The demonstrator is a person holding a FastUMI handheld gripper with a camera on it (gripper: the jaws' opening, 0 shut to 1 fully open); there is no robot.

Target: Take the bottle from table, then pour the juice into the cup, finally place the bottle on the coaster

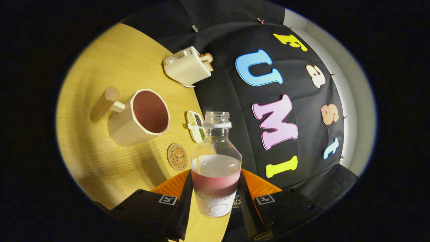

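A clear uncapped bottle with a little reddish juice in it is held between my fingers; both fingers press on its lower body, so my gripper is shut on it. The bottle is lifted off the wooden table and the whole view is rolled to one side. A cream cup with a wooden handle and a dark red inside stands beyond and to the left of the bottle. A round wooden coaster lies on the table between the cup and the bottle.
A cream toaster with bread slices in it stands further back by the table's edge. A small divided dish of seeds lies near the edge, just behind the bottle's neck.
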